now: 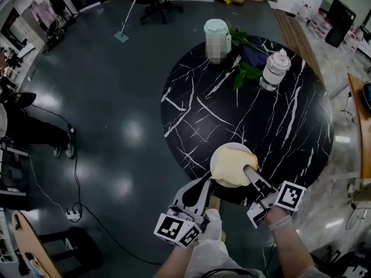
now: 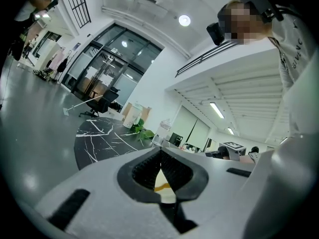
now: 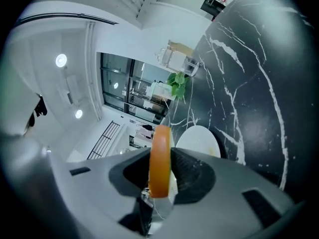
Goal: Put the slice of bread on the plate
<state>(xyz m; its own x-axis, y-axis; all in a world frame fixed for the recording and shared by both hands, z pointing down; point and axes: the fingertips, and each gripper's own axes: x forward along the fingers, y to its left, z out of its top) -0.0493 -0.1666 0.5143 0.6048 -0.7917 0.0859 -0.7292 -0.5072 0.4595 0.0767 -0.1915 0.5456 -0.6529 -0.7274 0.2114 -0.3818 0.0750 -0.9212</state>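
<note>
A white plate sits near the front edge of the round black marble table. My right gripper is shut on a pale slice of bread with an orange-brown crust and holds it just over the plate. In the right gripper view the slice stands edge-on between the pads, with the plate beyond it. My left gripper is at the table's edge by the plate's left rim. Its jaws meet at the tips with nothing pinched; I cannot tell whether it touches the plate.
At the table's far side stand a pale green lidded cup, a clear plastic bottle and a leafy green plant. A wooden bench runs at the right. An office chair and a mop are on the floor behind.
</note>
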